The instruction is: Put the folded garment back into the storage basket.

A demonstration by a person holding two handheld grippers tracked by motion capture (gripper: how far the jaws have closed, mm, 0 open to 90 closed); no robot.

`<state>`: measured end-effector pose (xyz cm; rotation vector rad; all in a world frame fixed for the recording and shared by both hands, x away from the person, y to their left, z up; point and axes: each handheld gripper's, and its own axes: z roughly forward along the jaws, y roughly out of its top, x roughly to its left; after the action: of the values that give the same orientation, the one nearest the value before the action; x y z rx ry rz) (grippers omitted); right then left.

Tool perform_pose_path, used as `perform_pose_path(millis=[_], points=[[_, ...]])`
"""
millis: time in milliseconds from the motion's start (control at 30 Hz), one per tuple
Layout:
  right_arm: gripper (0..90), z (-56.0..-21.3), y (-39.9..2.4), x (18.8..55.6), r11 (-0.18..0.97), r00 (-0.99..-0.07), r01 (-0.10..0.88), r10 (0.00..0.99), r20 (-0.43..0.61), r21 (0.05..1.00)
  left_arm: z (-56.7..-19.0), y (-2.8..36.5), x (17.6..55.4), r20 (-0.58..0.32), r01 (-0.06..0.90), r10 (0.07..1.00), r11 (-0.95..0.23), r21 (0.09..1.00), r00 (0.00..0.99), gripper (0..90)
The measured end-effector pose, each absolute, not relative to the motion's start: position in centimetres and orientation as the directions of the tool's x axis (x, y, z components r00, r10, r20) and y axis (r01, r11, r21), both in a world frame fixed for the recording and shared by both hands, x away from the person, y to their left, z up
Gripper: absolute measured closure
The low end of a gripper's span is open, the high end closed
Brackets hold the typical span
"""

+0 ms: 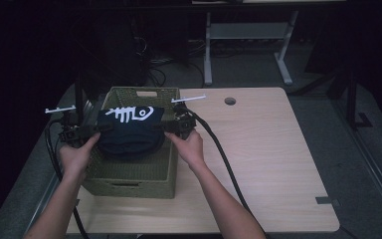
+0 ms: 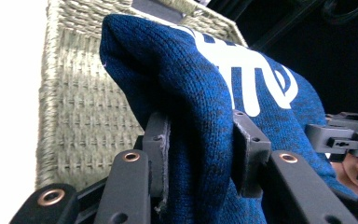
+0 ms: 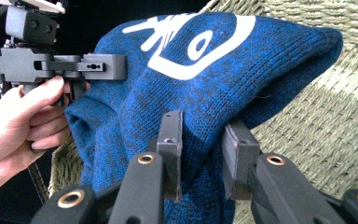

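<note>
- Two tools share one load above a light wooden bench [image 1: 258, 164]. Its right half lies bare out to the rounded right edge, with a small round hole [image 1: 230, 101] near the far edge; dark floor surrounds it.
- Next in size, the woven basket [image 1: 129, 179] sits on the bench's left part, its near wall close to the bench's front edge, its left wall close to the left edge. A handle slot is cut in the far wall.
- Stretched across the basket's open top is a dark blue knitted hat [image 1: 129, 132] with white lettering, held up between the two tools, its sides near the basket's left and right rims.
- At the hat's left edge, the left tool [image 1: 93, 131] has its jaws pinched on a fold of the knit; the left gripper view shows fabric squeezed between both pads, basket weave behind.
- At the hat's right edge, the right tool [image 1: 163, 127] clamps a fold of the knit the same way; the right gripper view shows the jaws nearly together on it, above the basket's inner weave.
</note>
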<state>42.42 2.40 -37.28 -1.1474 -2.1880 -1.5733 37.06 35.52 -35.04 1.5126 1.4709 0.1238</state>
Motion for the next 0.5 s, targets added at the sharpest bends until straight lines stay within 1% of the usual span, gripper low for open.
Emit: perform_pose_path(millis=[67,167,500], points=[[71.6,-37.5,2.5,42.3,0.117,-0.67,0.695,0.464,0.579,0.71,-35.0,35.3,37.0,-0.506,0.702,0.824,0.203,0.683,0.254,62.9],[71.5,-37.8,2.9,42.2,0.12,-0.669,0.692,0.478,0.57,0.712,-35.1,35.2,37.1,-0.49,0.704,0.835,0.189,0.685,0.252,62.3],[71.3,-38.5,3.2,41.8,0.131,-0.666,0.691,0.496,0.557,0.711,-35.3,35.3,37.3,-0.488,0.715,0.839,0.186,0.674,0.241,61.7]])
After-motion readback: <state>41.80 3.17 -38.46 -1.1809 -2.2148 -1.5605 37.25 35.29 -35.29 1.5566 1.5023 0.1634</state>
